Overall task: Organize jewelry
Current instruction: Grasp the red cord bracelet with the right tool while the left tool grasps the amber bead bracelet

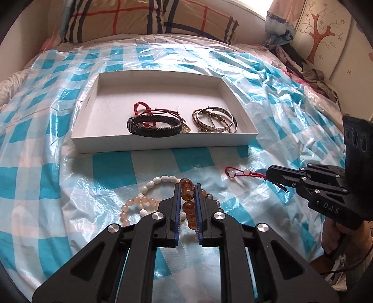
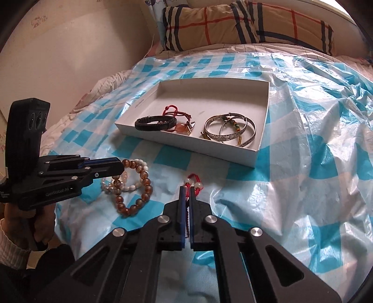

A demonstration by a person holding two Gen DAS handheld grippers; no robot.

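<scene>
A white box (image 1: pixel 163 145) (image 2: pixel 186 139) lies on the bed and holds a black braided bracelet (image 1: pixel 155 125) (image 2: pixel 155 122), red cord bracelets (image 1: pixel 149 110) (image 2: pixel 173 111) and silver bangles (image 1: pixel 215 118) (image 2: pixel 229 130). My left gripper (image 1: pixel 187 186) (image 2: pixel 116 166) is shut on an amber bead bracelet (image 1: pixel 187 200) (image 2: pixel 142 186) that lies over white and pink bead bracelets (image 1: pixel 149 186) (image 2: pixel 126 184). My right gripper (image 2: pixel 186 188) (image 1: pixel 268 177) is shut on a red cord bracelet with pale beads (image 2: pixel 193 181) (image 1: pixel 240 173).
A blue and white checked plastic sheet (image 1: pixel 112 172) (image 2: pixel 303 186) covers the bed. A plaid pillow (image 1: pixel 149 18) (image 2: pixel 244 23) lies at the head. Clothes (image 1: pixel 310 74) are piled at the far right by a wall panel with a tree picture (image 1: pixel 319 30).
</scene>
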